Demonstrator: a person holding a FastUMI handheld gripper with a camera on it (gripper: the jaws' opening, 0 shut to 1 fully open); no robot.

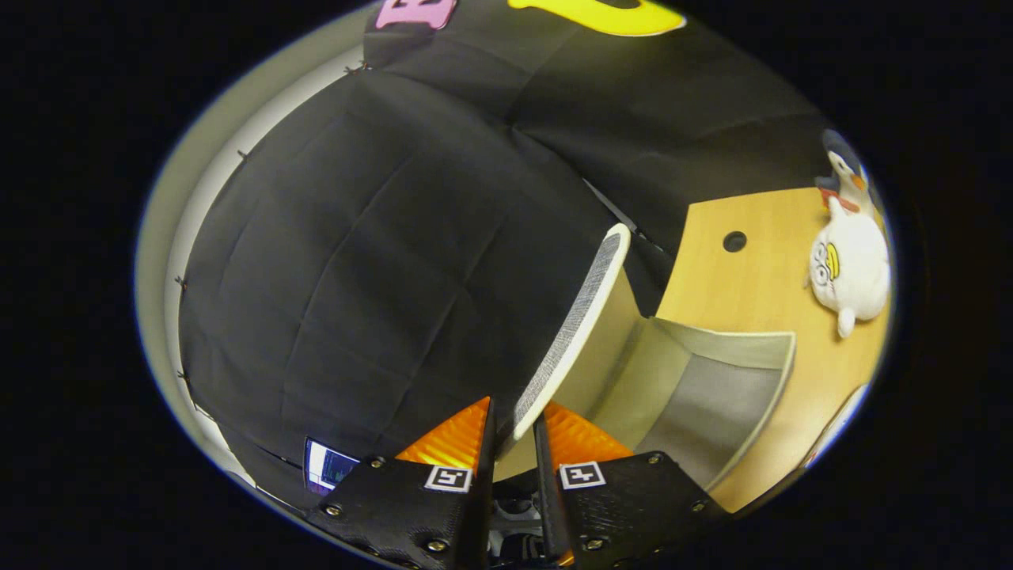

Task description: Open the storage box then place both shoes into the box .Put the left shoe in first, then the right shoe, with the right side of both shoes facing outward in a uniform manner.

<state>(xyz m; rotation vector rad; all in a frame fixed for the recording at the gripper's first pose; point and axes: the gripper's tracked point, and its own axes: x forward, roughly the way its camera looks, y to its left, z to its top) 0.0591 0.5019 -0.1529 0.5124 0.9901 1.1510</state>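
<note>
My gripper (516, 418) is shut on the edge of the storage box lid (576, 321), a thin flap with a grey woven face and a pale rim, which passes between the two fingers and rises up and away from them. The lid stands lifted well clear of the box (772, 342), whose beige walls and grey bare inside lie open just to the right of the fingers. The box rests on a light wooden table (760, 285).
A white plush toy (851, 269) lies on the table beyond the box, with a second small figure (847, 178) behind it. A round cable hole (734, 241) is in the tabletop. A small lit screen (326, 467) shows low to the left of the fingers.
</note>
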